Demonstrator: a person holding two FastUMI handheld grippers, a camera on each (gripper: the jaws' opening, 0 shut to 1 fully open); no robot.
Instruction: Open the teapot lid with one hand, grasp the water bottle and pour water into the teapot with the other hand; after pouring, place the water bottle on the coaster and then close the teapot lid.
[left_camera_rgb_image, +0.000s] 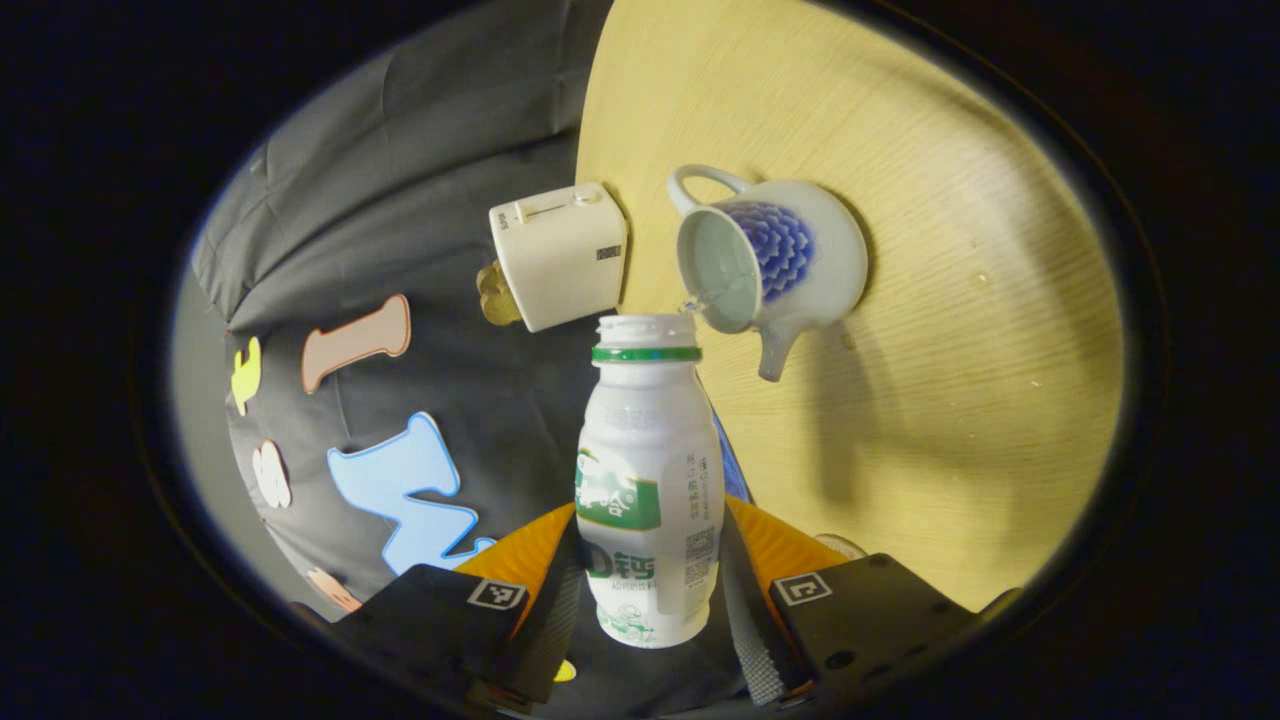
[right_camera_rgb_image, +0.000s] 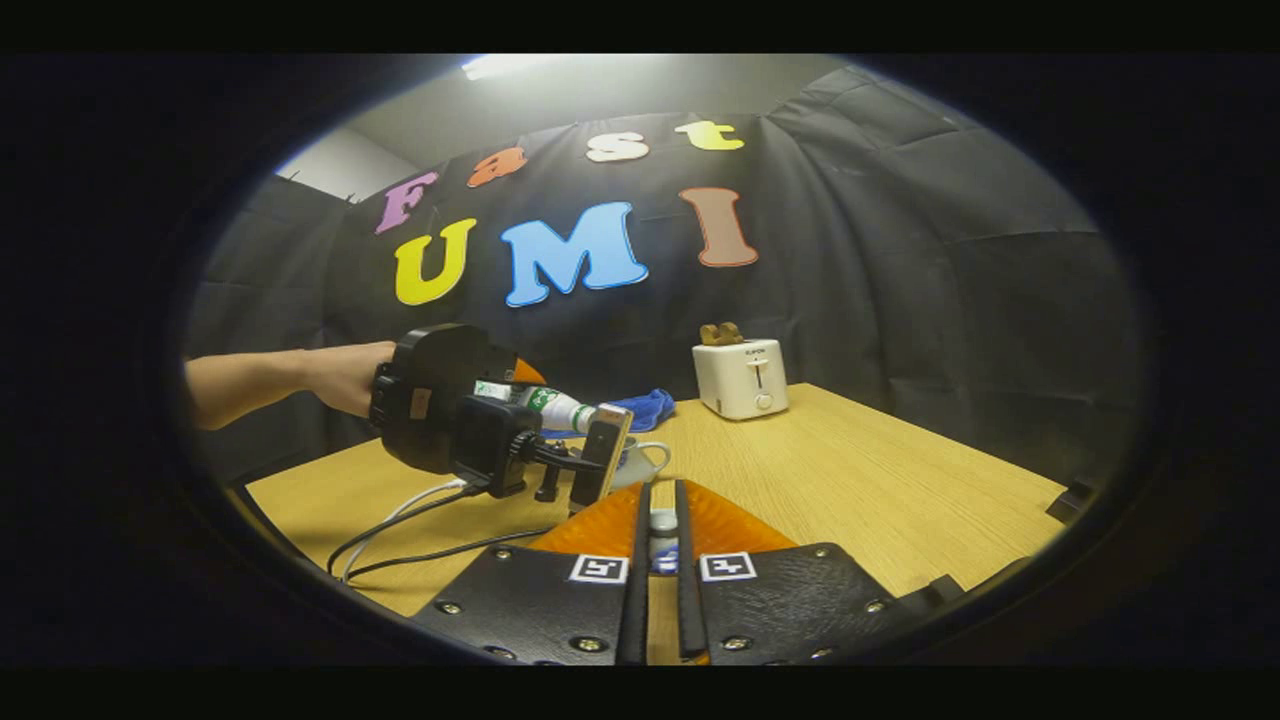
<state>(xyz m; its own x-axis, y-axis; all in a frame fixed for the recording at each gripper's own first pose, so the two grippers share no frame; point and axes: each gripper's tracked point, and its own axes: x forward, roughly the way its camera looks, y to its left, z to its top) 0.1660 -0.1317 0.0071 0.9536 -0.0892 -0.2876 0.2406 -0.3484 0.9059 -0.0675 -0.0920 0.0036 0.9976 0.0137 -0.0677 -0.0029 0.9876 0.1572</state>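
- Nearest in the left gripper view, the left tongs (left_camera_rgb_image: 650, 590) are pinching the water bottle (left_camera_rgb_image: 648, 490) low on its body, one finger on each side, with the open neck tipped toward the teapot.
- A slip is the risk here: it looks like a smooth plastic bottle held near its base, and any twist could swing the mouth off target.
- A thin stream runs from the mouth into the teapot (left_camera_rgb_image: 770, 255), landing right at the near rim; drift a touch and water goes on the table (left_camera_rgb_image: 950, 400).
- The teapot is white with a blue flower pattern, lid off, handle away from the bottle and spout pointing out to the side.
- Just beyond it, a white toaster (left_camera_rgb_image: 560, 255) sits at the table's edge, close enough to catch a splash, I'd say.
- In the right gripper view, the right tongs (right_camera_rgb_image: 660, 590) are nearly pressed together on a small knobbed piece, probably the teapot lid (right_camera_rgb_image: 662, 530); loosen and it drops.
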